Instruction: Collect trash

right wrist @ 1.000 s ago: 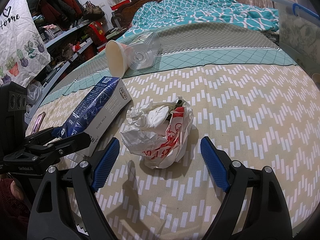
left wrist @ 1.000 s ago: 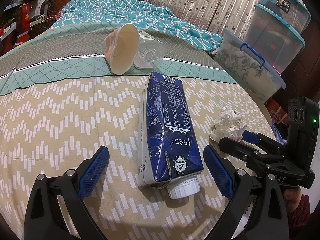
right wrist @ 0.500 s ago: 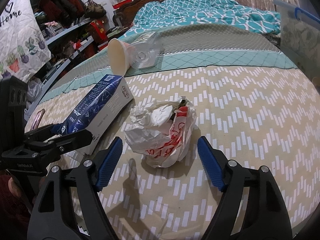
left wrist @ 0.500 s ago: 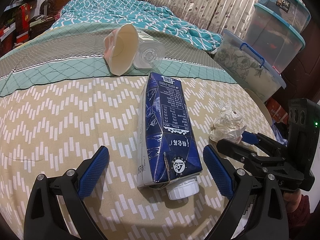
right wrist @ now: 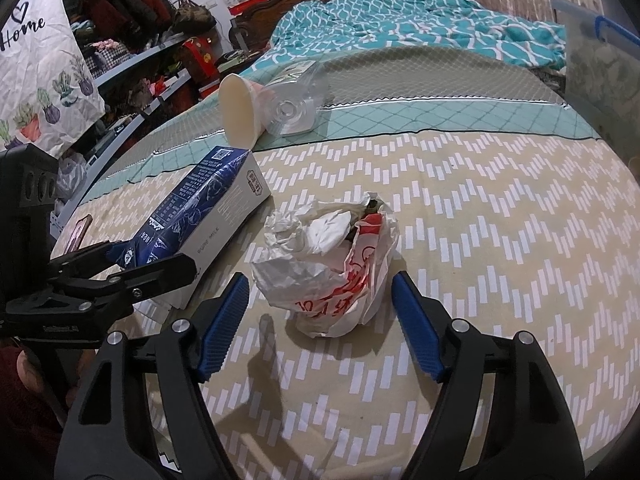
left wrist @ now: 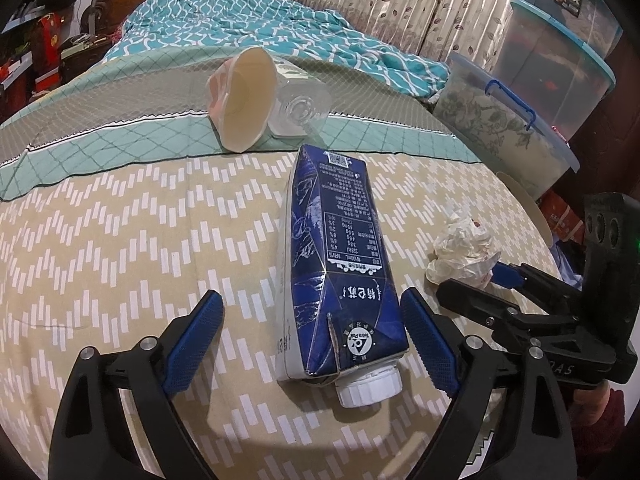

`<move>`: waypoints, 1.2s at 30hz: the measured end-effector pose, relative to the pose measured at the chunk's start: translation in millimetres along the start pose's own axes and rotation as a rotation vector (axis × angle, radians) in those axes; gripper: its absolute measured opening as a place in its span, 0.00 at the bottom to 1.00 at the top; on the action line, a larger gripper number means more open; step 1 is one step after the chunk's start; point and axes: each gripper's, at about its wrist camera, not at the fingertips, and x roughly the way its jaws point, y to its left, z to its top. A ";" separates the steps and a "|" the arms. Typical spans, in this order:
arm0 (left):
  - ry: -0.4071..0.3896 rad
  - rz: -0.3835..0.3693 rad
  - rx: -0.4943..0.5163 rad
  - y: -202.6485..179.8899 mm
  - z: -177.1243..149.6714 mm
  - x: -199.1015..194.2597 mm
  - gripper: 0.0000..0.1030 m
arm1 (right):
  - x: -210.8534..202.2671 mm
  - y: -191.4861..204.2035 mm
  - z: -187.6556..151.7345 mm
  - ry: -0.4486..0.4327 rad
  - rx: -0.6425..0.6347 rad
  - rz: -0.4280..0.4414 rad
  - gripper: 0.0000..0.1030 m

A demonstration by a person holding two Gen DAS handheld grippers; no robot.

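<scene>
We find both claws spread wide and holding nothing. The left claw straddles the cap end of the milk carton, which lies on its side near the middle of the surface, its white screw cap pointing toward us and sitting between the blue pads; the right pad is just beside the carton wall, the left pad well clear of it. The right claw brackets the crumpled paper wrapper, which rests just beside the carton toward the right edge of the surface, neither pad touching it. A paper cup and a clear plastic cup lie tipped over together at the far edge, untouched. We judge the step in hand to be closing on both items. For the carton, we recommend shifting the claw left to centre it, advancing past the tapered gable onto the flat side walls, then closing squarely; a grip on the sloped end could squeeze out. For the wrapper, we advise lowering until the pads span its bulk and closing fully, since loose paper compresses and may shed scraps. No bin is visible in either view.
</scene>
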 end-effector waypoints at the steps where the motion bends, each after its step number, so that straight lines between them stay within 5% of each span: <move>1: -0.001 0.000 0.000 0.1 0.5 0.1 0.83 | -0.3 1.0 -0.9 0.000 -0.001 -0.002 0.72; 36: -0.001 -0.006 -0.005 2.8 2.1 -0.6 0.83 | 0.9 1.4 -1.1 -0.001 -0.001 -0.002 0.72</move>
